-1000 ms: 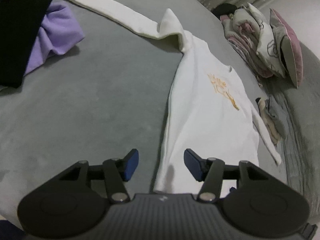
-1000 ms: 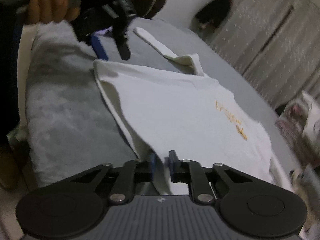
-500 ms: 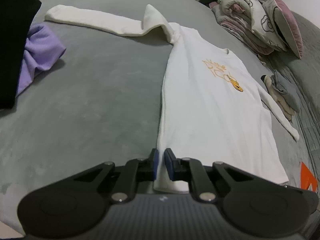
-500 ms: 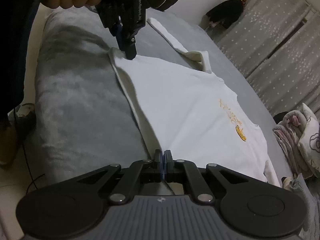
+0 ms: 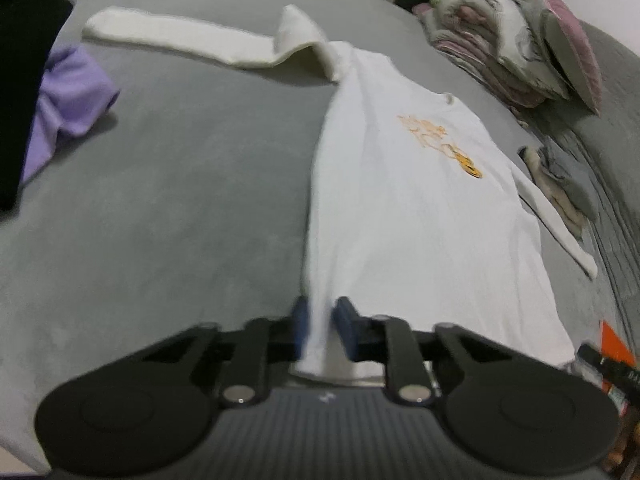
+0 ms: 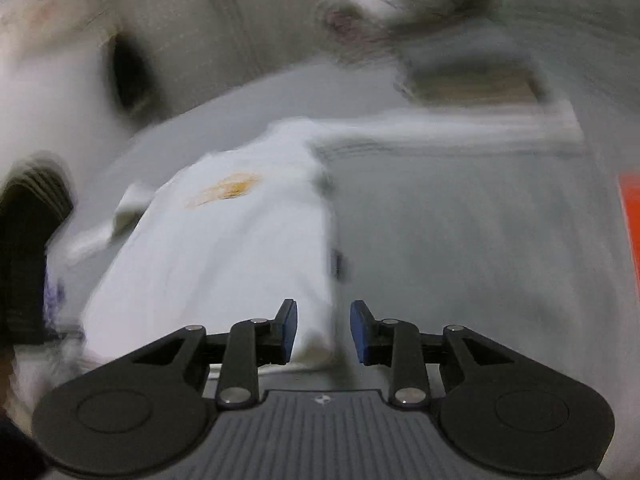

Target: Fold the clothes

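The white long-sleeved shirt (image 5: 420, 216) lies flat on the grey bed (image 5: 180, 184), one sleeve stretched toward the far side. A second ago only the right gripper (image 6: 323, 330) pinched its hem; now the left gripper (image 5: 322, 326) has closed on the near hem corner and holds it, while the right gripper's jaws are opening, the other hem corner loose between them. The hem is thus held at one end only. A purple garment (image 5: 68, 96) lies well apart.

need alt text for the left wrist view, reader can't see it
The left gripper pinches the bottom hem of a white long-sleeved shirt spread flat on a grey bed. A purple garment lies far left, folded bedding top right.
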